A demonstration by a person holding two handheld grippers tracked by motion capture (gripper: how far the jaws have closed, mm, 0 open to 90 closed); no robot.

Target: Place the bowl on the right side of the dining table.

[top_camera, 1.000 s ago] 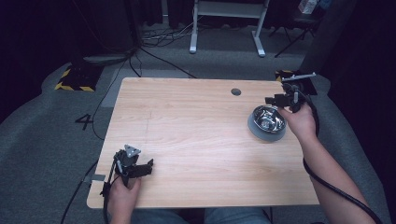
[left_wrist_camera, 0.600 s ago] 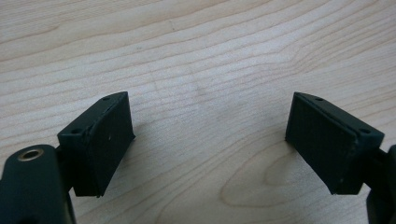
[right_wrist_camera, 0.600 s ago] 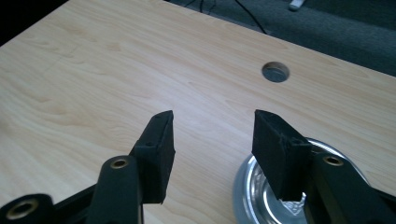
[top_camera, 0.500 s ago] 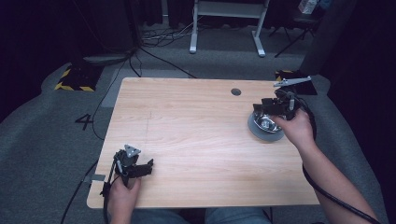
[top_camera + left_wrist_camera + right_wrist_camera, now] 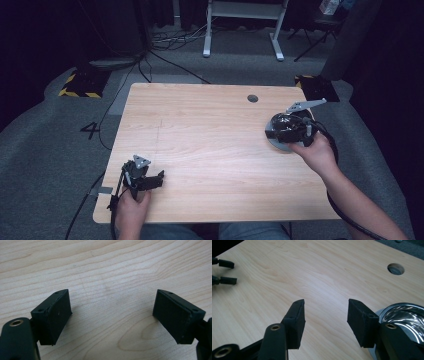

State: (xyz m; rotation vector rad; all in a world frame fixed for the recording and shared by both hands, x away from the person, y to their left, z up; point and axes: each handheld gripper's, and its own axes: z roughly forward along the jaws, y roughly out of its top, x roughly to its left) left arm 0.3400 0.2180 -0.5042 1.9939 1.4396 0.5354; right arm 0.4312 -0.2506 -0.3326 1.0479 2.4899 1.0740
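Note:
A shiny steel bowl (image 5: 280,146) sits near the table's right edge, largely covered by my right gripper (image 5: 270,133), which hovers over it with its jaws pointing left. In the right gripper view that gripper (image 5: 325,305) is open over bare wood, with nothing between its fingers and the bowl (image 5: 405,315) just to the right of its right jaw. My left gripper (image 5: 156,179) rests at the front left corner of the table, held in the person's hand. It is wide open (image 5: 111,298) above bare wood and holds nothing.
The light wooden table (image 5: 200,125) has a round cable hole (image 5: 253,98) near its far edge, also seen in the right gripper view (image 5: 395,268). Grey carpet with cables and a desk frame (image 5: 242,30) lie beyond. The left gripper's fingertips (image 5: 225,264) show far off.
My right gripper has come from behind and right of the bowl toward the person and leftward, and now hangs over the bowl. The left gripper has stayed put.

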